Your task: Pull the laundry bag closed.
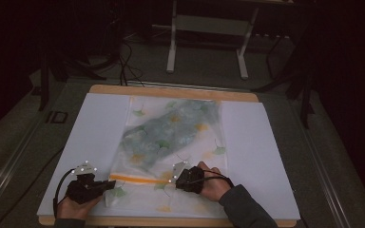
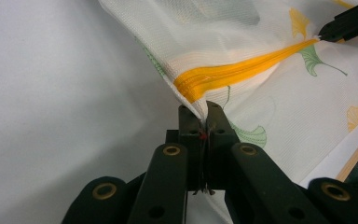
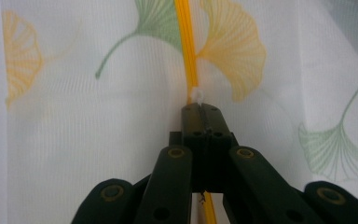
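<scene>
mesh bag [image 1: 171, 137] flat mid-table, near edge toward person | left gripper [image 2: 204, 119] clamps its near-left corner | right gripper [image 3: 200, 106] pinches zipper pull [image 3: 196, 94] | orange zipper [image 1: 138, 179] apparently part-travelled, remainder likely pending

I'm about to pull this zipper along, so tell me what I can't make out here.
- Zipper slider: right gripper view, pinched inside the shut right gripper.
- Contents of the mesh bag: high view, blurred by the fabric, dim light.
- Bag corner: left gripper view, inside the left gripper.
</scene>
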